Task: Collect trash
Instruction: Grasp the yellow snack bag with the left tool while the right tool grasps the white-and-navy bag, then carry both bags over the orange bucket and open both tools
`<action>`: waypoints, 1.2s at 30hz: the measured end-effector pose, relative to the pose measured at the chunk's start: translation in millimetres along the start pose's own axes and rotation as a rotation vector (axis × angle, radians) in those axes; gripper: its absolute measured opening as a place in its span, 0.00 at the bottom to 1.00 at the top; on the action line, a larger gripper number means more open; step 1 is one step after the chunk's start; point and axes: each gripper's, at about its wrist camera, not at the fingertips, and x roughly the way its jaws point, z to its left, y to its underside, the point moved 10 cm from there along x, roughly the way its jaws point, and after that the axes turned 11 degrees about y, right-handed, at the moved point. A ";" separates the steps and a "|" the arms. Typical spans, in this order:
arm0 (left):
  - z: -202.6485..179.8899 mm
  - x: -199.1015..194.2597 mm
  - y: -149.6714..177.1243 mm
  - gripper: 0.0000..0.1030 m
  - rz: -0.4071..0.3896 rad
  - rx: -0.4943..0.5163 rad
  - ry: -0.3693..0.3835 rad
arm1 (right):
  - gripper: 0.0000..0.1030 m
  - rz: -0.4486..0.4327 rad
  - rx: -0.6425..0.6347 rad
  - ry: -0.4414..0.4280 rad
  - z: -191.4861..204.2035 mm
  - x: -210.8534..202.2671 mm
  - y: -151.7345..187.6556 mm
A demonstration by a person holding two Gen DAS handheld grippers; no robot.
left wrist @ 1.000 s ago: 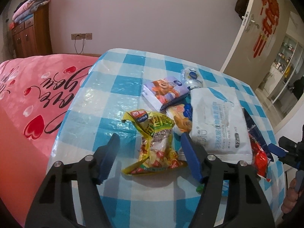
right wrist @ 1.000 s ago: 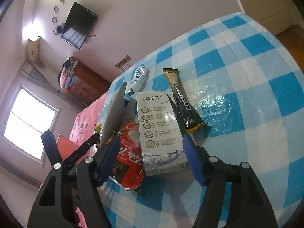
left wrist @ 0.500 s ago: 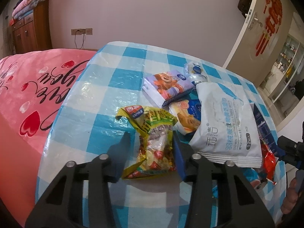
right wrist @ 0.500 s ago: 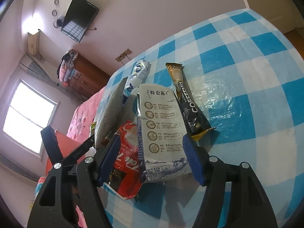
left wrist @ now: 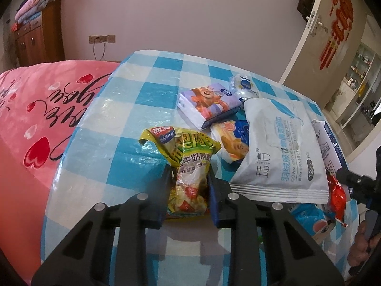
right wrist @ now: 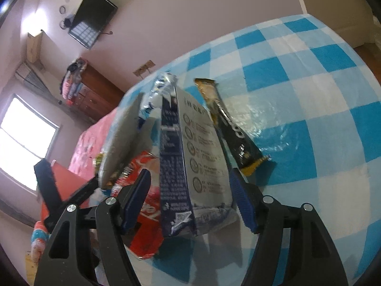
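Note:
My left gripper (left wrist: 188, 190) is shut on a crumpled yellow-green snack bag (left wrist: 188, 166) lying on the blue-checked tablecloth (left wrist: 147, 85). A large white wet-wipe pack (left wrist: 281, 150), a purple tissue pack (left wrist: 209, 104) and a biscuit wrapper (left wrist: 231, 140) lie to its right. My right gripper (right wrist: 190, 197) is open, its jaws on either side of a grey and dark-blue pouch (right wrist: 197, 162). A red wrapper (right wrist: 147, 205) lies left of the pouch and a dark coffee sachet (right wrist: 233, 133) to its right.
A pink bedspread (left wrist: 40, 109) lies left of the table. A crumpled clear wrapper (left wrist: 243, 85) sits at the far side. A wooden dresser (left wrist: 38, 38) stands at the back left and a door (left wrist: 319, 28) at the right.
My left gripper closed from wide open onto the snack bag. My right gripper moved forward, and the pouch now sits between its open jaws and stands more upright.

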 end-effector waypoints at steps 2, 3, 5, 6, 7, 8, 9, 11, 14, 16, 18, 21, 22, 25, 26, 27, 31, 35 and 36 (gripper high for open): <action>2.3 -3.4 1.7 0.28 -0.003 -0.011 0.001 | 0.66 0.001 0.010 0.017 -4.5 2.9 3.1; 3.3 -4.8 2.4 0.28 -0.004 -0.014 0.001 | 0.66 -0.002 0.007 0.023 -4.7 2.9 3.4; 5.8 -9.8 4.5 0.28 -0.010 -0.028 0.003 | 0.66 -0.008 -0.009 0.038 -3.7 3.3 4.1; 6.4 -12.4 5.3 0.28 -0.014 -0.033 0.006 | 0.66 -0.011 -0.019 0.049 -2.8 3.7 4.2; 6.6 -16.5 6.2 0.28 -0.021 -0.037 0.010 | 0.66 -0.013 -0.026 0.054 -1.7 4.2 4.3; 6.4 -18.9 6.6 0.28 -0.024 -0.038 0.012 | 0.66 -0.014 -0.029 0.056 -0.8 4.8 4.3; 6.4 -21.4 7.0 0.28 -0.027 -0.039 0.014 | 0.66 -0.019 -0.035 0.059 0.1 5.1 4.7; 6.5 -27.6 7.8 0.28 -0.035 -0.045 0.018 | 0.66 -0.030 -0.049 0.072 1.4 5.6 5.5; 5.4 -36.5 9.5 0.28 -0.046 -0.047 0.024 | 0.56 -0.044 -0.063 0.097 1.4 5.0 8.1; 4.5 -41.6 10.7 0.28 -0.052 -0.049 0.027 | 0.56 -0.053 -0.068 0.105 1.2 4.2 9.1; 3.9 -46.8 12.6 0.28 -0.058 -0.051 0.033 | 0.56 -0.061 -0.067 0.112 0.6 2.7 10.4; 2.4 -52.2 16.7 0.28 -0.062 -0.052 0.041 | 0.55 -0.077 -0.061 0.127 -1.9 -1.4 12.9; 2.2 -53.7 18.4 0.28 -0.063 -0.053 0.043 | 0.55 -0.080 -0.059 0.128 -2.5 -2.8 13.8; -0.5 -59.4 23.4 0.28 -0.065 -0.053 0.054 | 0.55 -0.091 -0.053 0.131 -2.8 -9.8 18.3; -1.0 -60.5 24.1 0.28 -0.066 -0.053 0.056 | 0.55 -0.099 -0.052 0.132 -2.9 -13.4 19.4; -2.3 -62.8 25.7 0.28 -0.068 -0.053 0.060 | 0.54 -0.103 -0.052 0.132 -2.6 -15.6 19.9; -8.1 -69.5 32.3 0.28 -0.071 -0.050 0.075 | 0.45 -0.111 -0.053 0.130 -1.6 -26.0 25.1; -13.4 -75.0 38.7 0.28 -0.071 -0.049 0.088 | 0.43 -0.104 -0.053 0.142 -3.7 -29.2 36.2; -14.7 -76.1 39.6 0.28 -0.072 -0.048 0.090 | 0.43 -0.104 -0.048 0.138 -4.7 -30.7 38.3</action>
